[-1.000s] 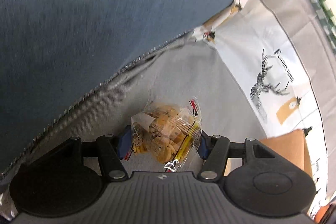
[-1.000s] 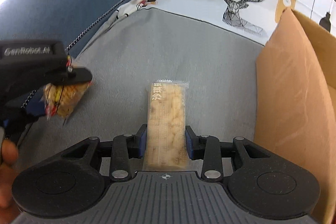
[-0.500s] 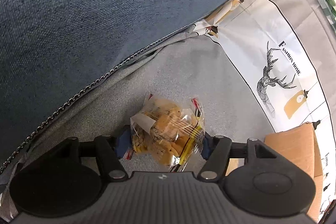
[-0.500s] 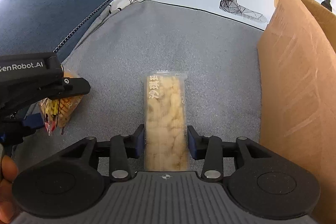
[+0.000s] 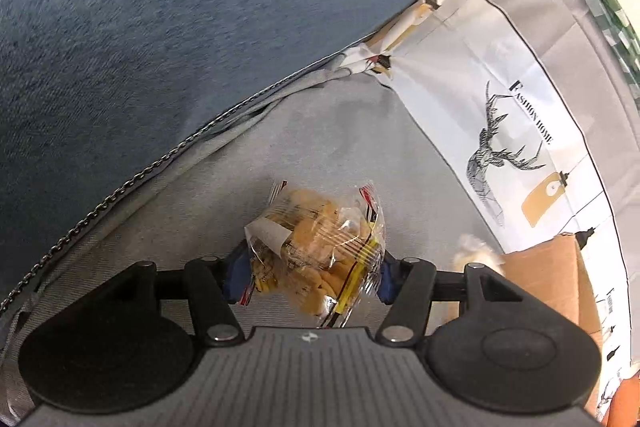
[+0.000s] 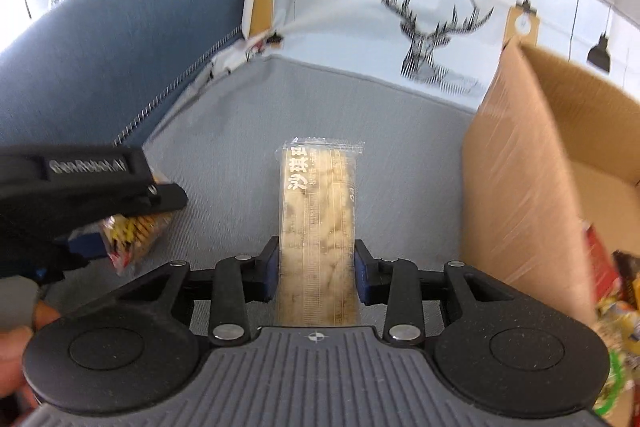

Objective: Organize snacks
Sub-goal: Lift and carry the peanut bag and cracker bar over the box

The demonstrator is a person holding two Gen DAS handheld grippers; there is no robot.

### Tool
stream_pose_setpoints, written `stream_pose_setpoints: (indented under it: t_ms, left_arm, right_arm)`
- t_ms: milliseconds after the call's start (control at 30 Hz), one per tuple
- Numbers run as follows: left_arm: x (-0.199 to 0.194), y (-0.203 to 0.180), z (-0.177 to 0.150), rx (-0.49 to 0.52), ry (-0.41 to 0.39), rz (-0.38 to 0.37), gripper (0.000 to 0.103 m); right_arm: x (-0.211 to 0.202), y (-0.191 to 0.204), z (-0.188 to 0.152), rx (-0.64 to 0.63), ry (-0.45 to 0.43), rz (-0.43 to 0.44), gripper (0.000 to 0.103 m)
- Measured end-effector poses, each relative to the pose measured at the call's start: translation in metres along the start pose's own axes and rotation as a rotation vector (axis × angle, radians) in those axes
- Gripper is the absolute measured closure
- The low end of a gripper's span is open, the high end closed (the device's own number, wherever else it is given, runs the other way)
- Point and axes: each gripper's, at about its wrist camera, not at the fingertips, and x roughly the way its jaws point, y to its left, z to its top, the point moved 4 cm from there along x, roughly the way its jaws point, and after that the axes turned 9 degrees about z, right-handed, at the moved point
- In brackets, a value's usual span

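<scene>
My left gripper (image 5: 308, 273) is shut on a clear bag of yellow crackers (image 5: 320, 251) and holds it above the grey sofa seat (image 5: 320, 139). It also shows at the left of the right wrist view (image 6: 132, 223), with the bag (image 6: 136, 231) under its fingers. My right gripper (image 6: 316, 273) is shut on a long clear-wrapped pale snack bar (image 6: 320, 223), held lengthwise over the seat. An open cardboard box (image 6: 516, 195) stands to the right, with several colourful snack packs (image 6: 612, 307) inside.
A blue sofa armrest (image 5: 160, 27) rises on the left. A deer-print cushion (image 6: 432, 27) lines the back. The box corner (image 5: 552, 275) shows at the right of the left wrist view. A hand (image 6: 16, 339) holds the left gripper.
My right gripper has lifted with the snack bar and tilted up, so the open box and its contents come into view. My left gripper has shifted slightly with the cracker bag.
</scene>
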Motion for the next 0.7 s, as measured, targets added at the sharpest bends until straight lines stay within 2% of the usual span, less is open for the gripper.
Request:
stream_pose_setpoints:
  t_ms: [400, 700]
  left_arm:
    - [-0.023, -0.039, -0.001, 0.049, -0.058, -0.065, 0.039]
    - [-0.041, -0.081, -0.007, 0.135, -0.125, -0.136, 0.039]
  right_arm:
    - [-0.069, -0.024, 0.024, -0.021, -0.17, -0.014, 0.065]
    - [-0.116, -0.077, 0.027, 0.01, -0.304, -0.059, 0.065]
